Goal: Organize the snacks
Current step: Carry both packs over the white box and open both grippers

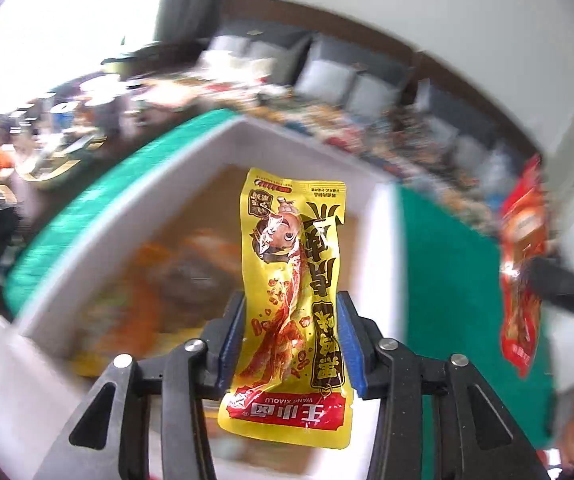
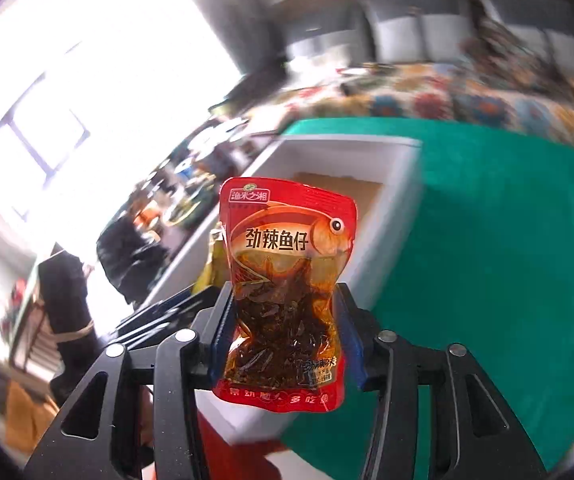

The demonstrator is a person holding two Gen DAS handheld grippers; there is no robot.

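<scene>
Grippers both loaded: your left gripper (image 1: 291, 336) pinches a yellow packet (image 1: 293, 280), your right gripper (image 2: 285, 332) a red packet (image 2: 287, 292), above white box (image 2: 399, 200)

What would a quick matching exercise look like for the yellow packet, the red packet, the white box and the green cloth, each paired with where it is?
Things:
1. yellow packet
2. red packet
3. white box
4. green cloth

Places:
A. covers the table
B. between the right gripper jaws
C. stands on the cloth, open on top
D. between the left gripper jaws

Pairs: 1-D, 2-B, 3-C, 4-A
</scene>
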